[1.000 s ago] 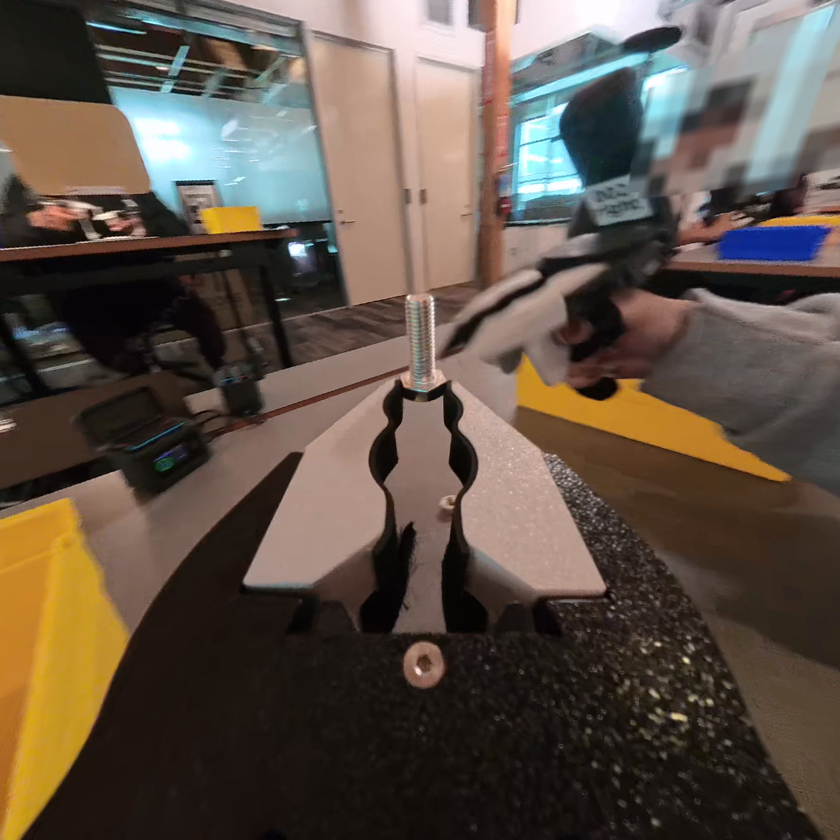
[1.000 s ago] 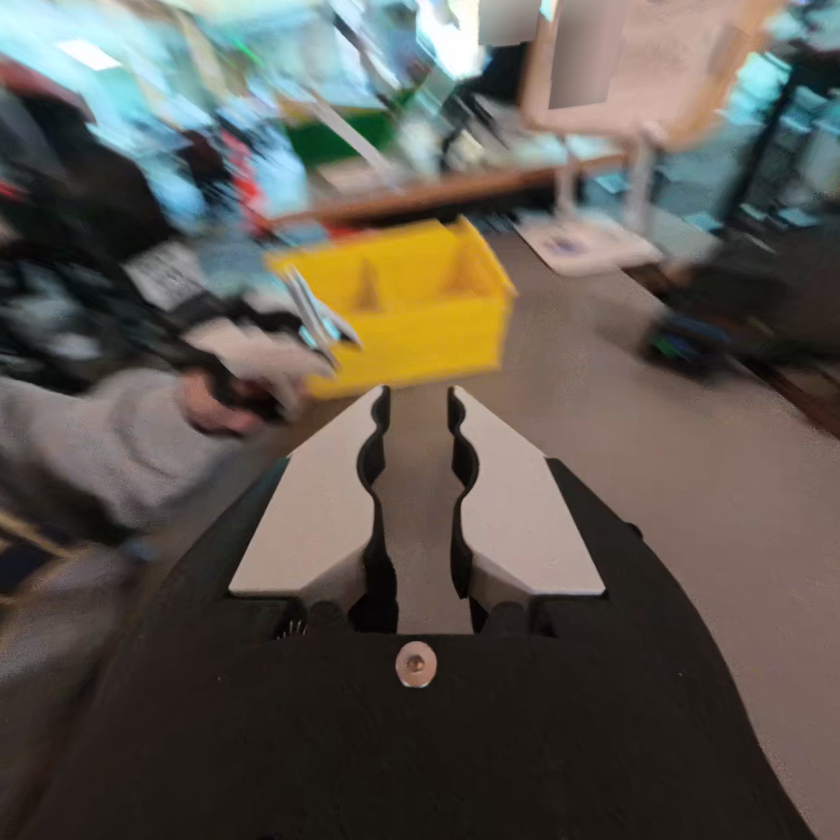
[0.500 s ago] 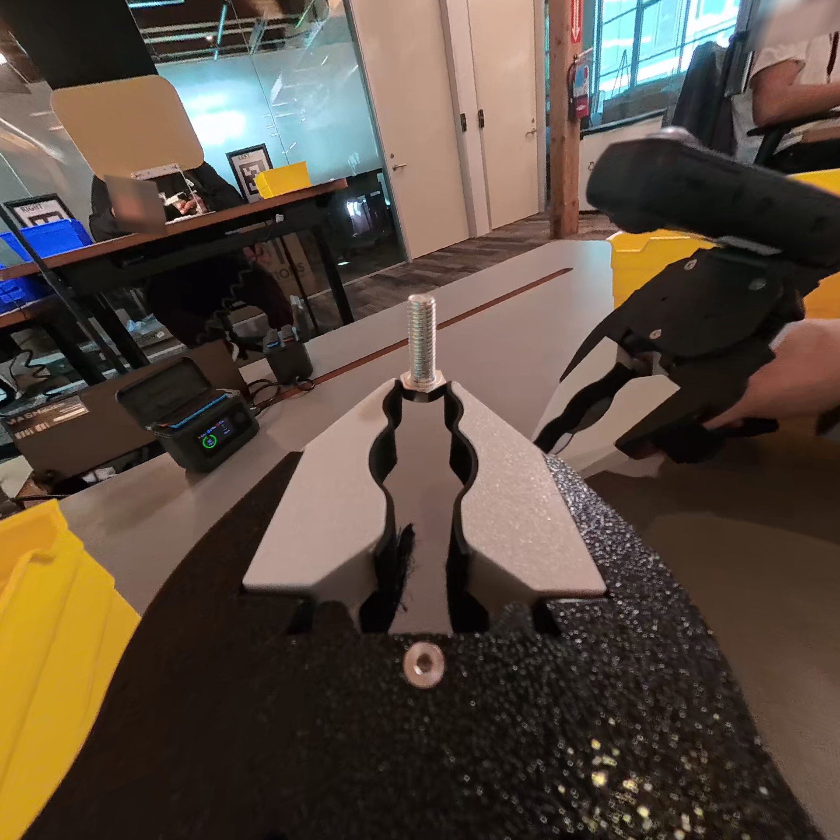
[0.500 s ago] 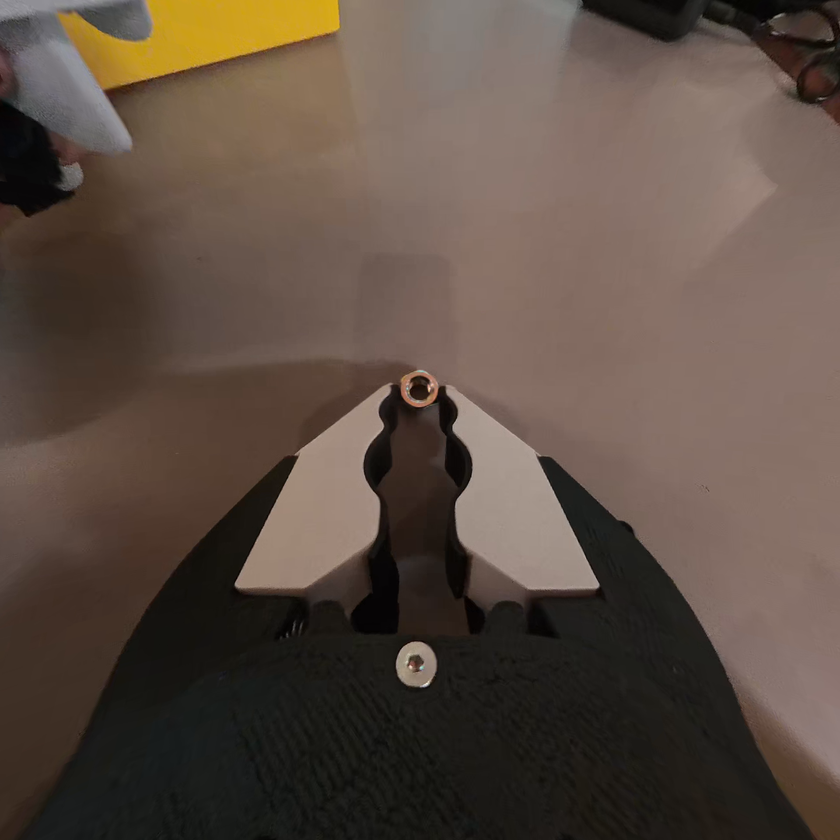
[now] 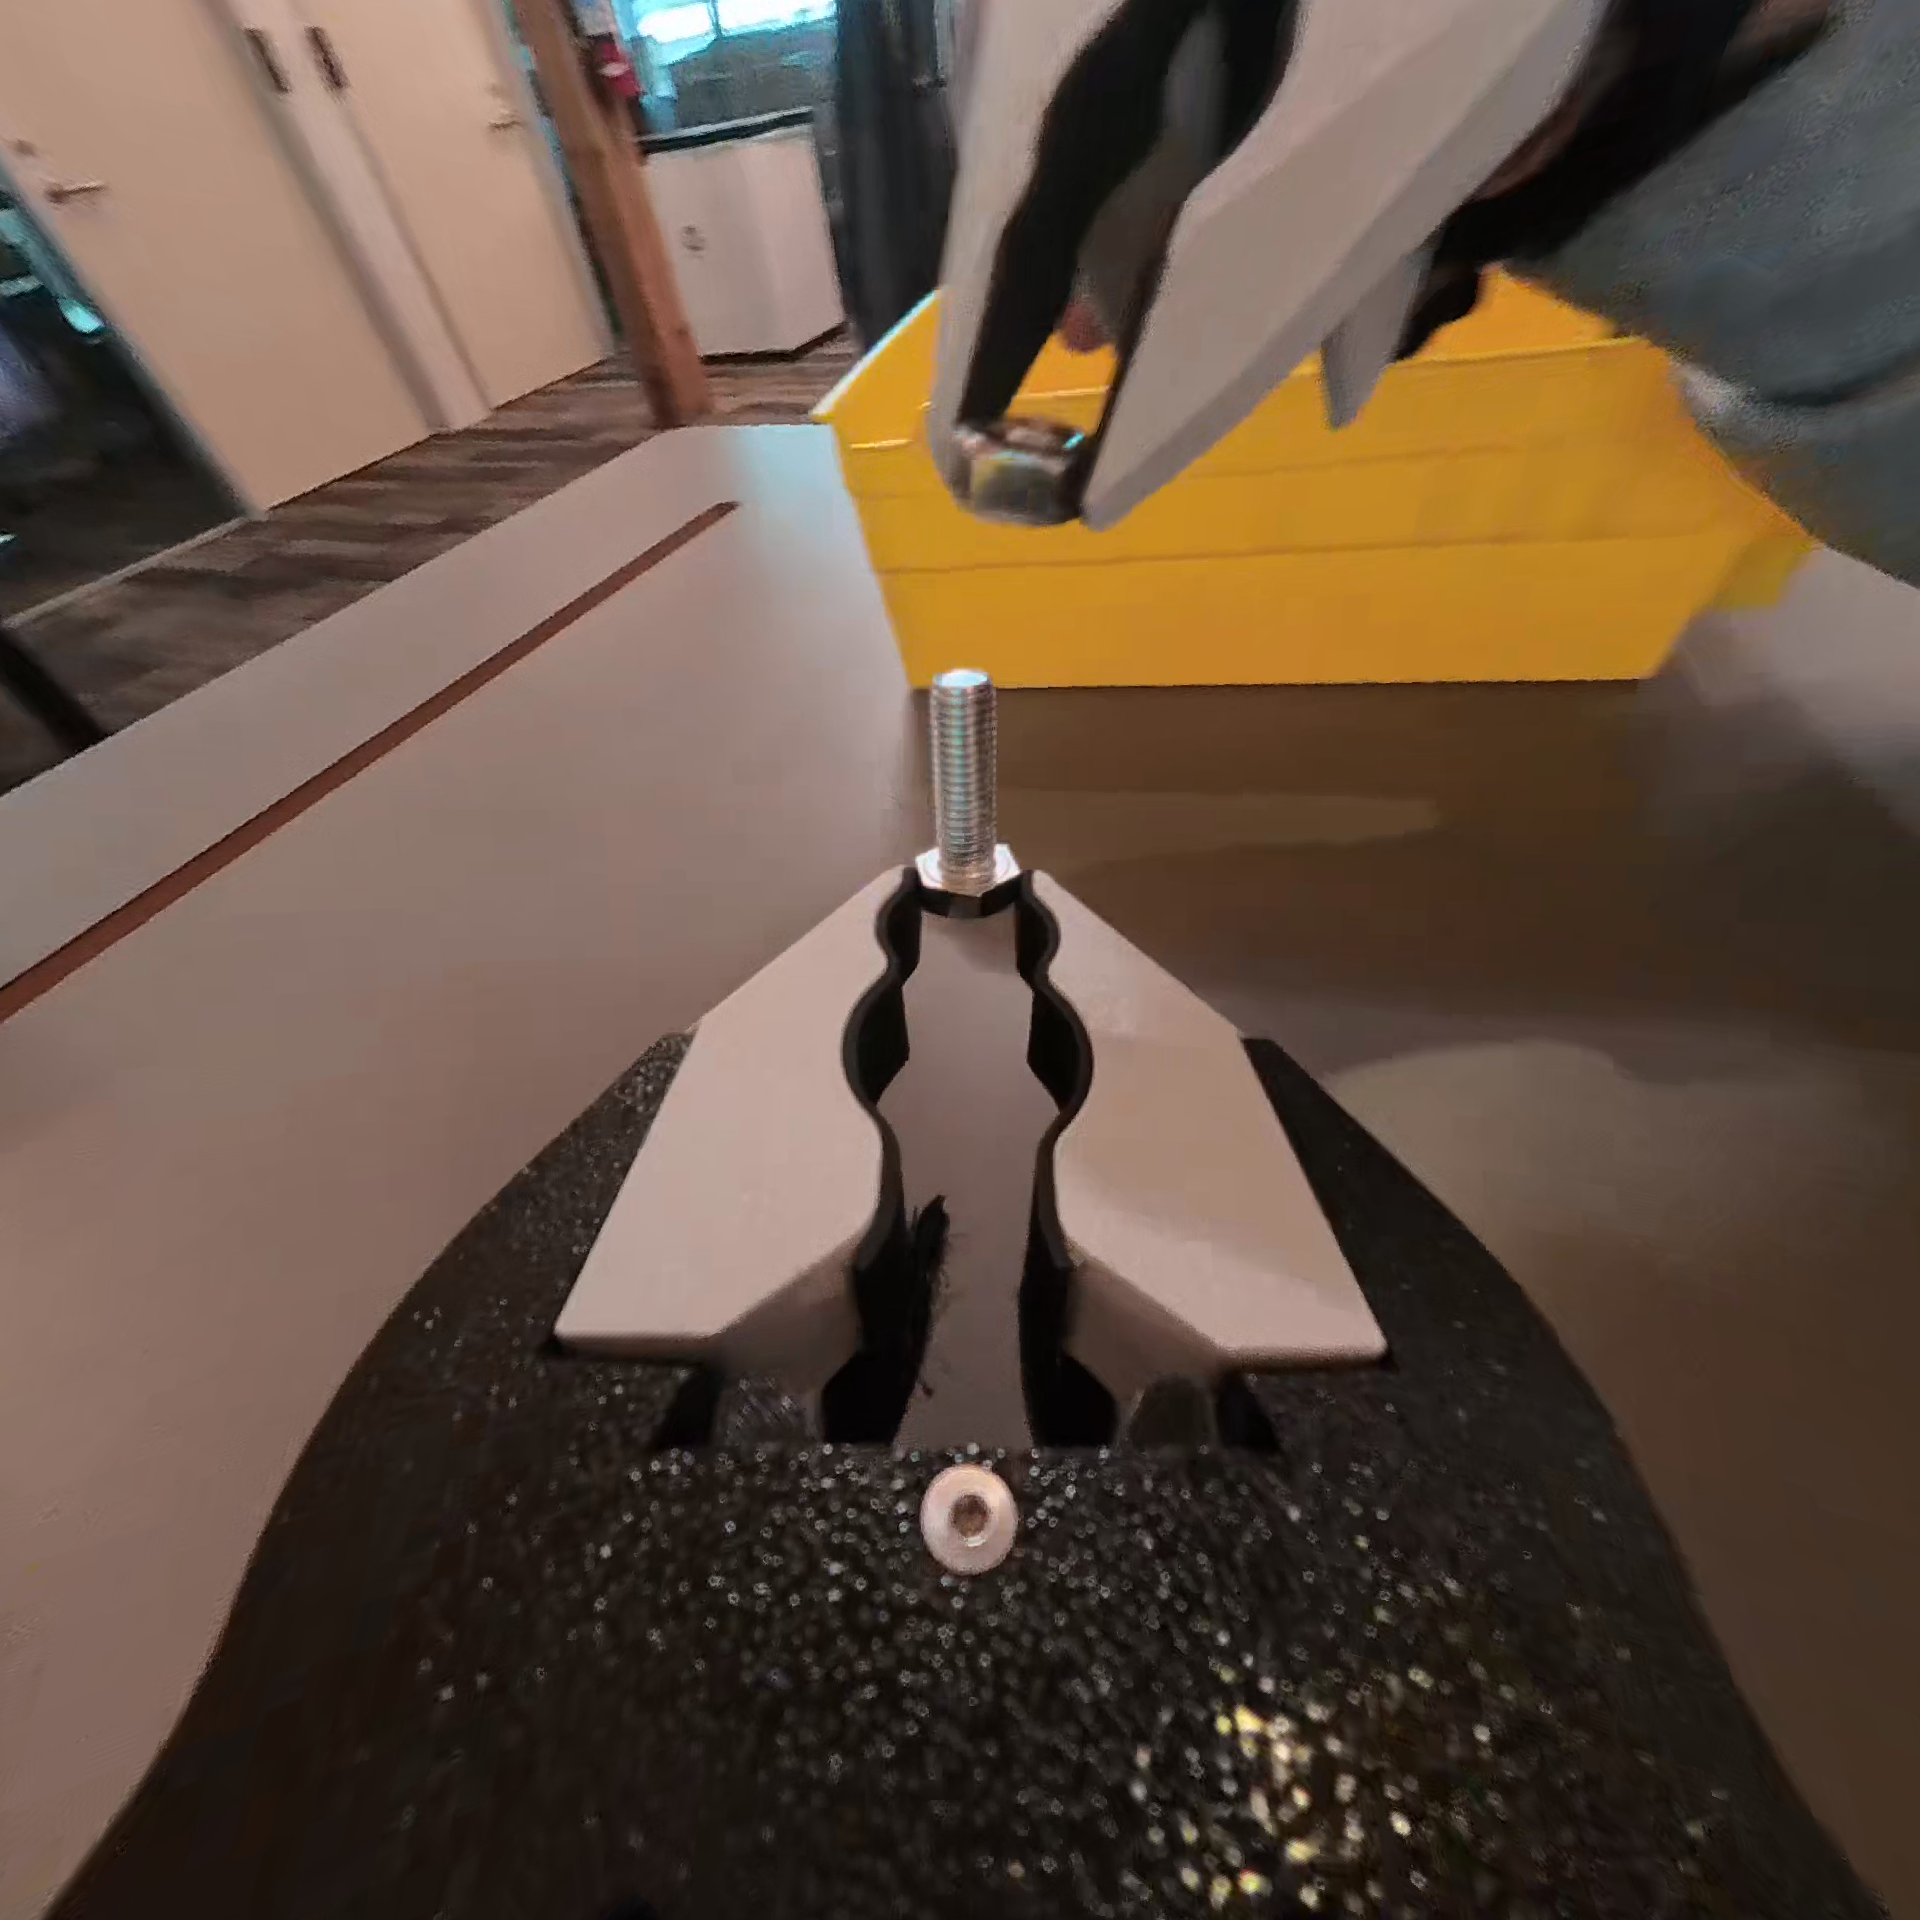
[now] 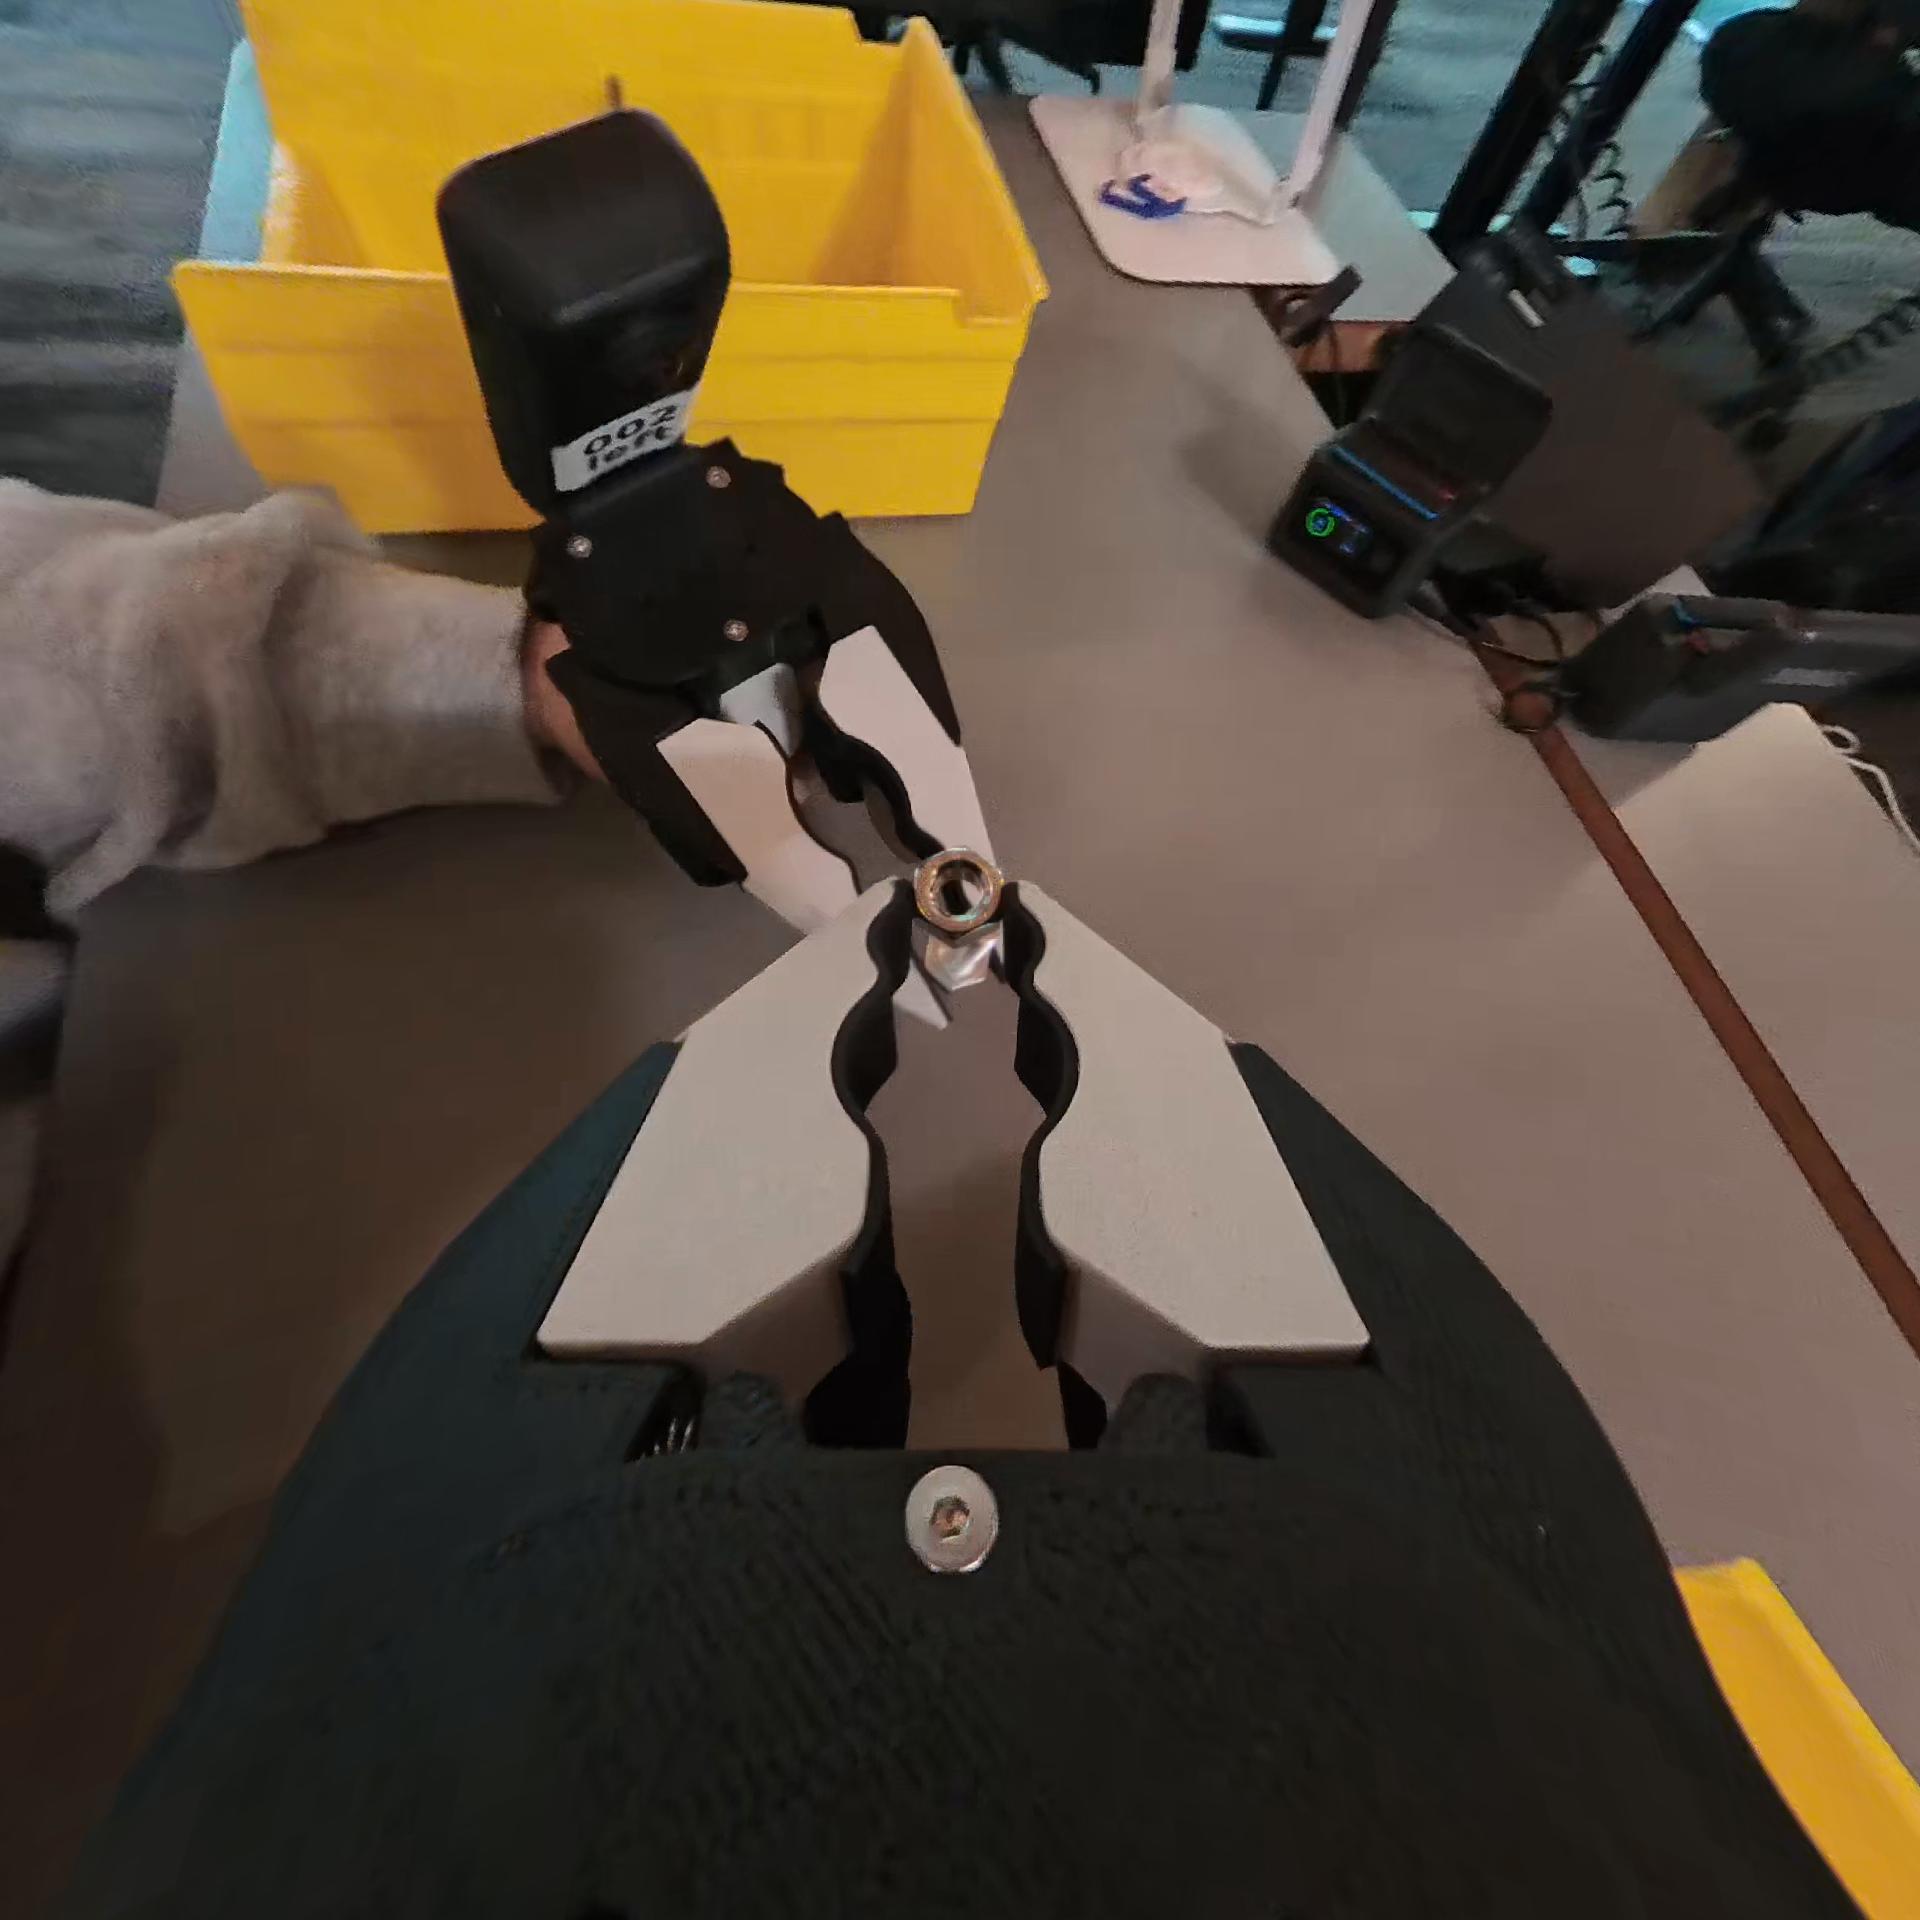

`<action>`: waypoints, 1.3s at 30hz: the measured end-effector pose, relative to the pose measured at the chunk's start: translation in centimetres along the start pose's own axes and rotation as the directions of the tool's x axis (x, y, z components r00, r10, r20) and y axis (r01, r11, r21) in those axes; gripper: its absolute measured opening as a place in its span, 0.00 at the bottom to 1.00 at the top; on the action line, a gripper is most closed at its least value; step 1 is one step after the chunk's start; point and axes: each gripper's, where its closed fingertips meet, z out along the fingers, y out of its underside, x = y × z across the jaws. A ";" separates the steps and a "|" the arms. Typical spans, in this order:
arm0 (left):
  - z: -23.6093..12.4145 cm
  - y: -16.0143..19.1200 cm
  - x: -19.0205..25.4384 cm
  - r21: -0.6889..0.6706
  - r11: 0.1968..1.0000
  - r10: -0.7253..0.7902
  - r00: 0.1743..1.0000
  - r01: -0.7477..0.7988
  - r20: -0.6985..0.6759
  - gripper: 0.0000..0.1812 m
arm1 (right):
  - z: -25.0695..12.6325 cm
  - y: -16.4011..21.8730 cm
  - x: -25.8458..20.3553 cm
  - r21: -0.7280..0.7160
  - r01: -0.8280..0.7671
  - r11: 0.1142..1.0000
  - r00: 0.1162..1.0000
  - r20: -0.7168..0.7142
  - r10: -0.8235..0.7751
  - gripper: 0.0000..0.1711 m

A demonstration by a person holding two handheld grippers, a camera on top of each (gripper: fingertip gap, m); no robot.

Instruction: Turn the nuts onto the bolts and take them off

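The left gripper [image 5: 961,899] is clamped on the hex head of a steel bolt [image 5: 962,774], so the threaded shank stands straight up from its tips toward twelve o'clock. Above it, at about one o'clock in the left wrist view, the right gripper [image 5: 1023,473] comes down with a small hex nut [image 5: 1013,473] pinched between its tips, clear of the bolt's end. From the right wrist view the nut [image 6: 957,886] sits at the very tip of the closed fingers, its bore open to the camera, with the left gripper [image 6: 940,904] just behind it. A yellow bin [image 5: 1299,540] stands on the grey table [image 5: 416,1039] beyond.

Both pieces look small, hard, light and slick. The nut, I'd say, is best held by two opposite flats, as it seems to be now; a tilted start would likely cross the threads or let it pop free.
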 end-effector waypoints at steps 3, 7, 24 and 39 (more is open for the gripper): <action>-0.2 -0.9 1.4 0.060 0.998 -0.023 0.997 0.028 -0.071 0.09 | 0.3 0.9 -1.3 -0.073 0.034 0.997 0.998 0.059 -0.030 0.09; -0.3 -1.2 1.9 0.078 0.997 -0.014 0.995 0.022 -0.096 0.09 | 0.2 1.4 -2.2 -0.130 0.063 0.990 0.995 0.091 -0.052 0.09; -0.9 -0.4 6.6 0.043 0.998 0.062 0.936 -0.050 -0.347 0.09 | -0.3 2.5 -5.1 -0.198 0.024 0.980 0.944 0.326 0.043 0.09; -0.4 0.0 2.7 0.019 1.000 0.025 0.989 -0.022 -0.144 0.09 | 0.3 3.9 -1.6 -0.167 -0.146 0.975 0.988 0.030 0.153 0.09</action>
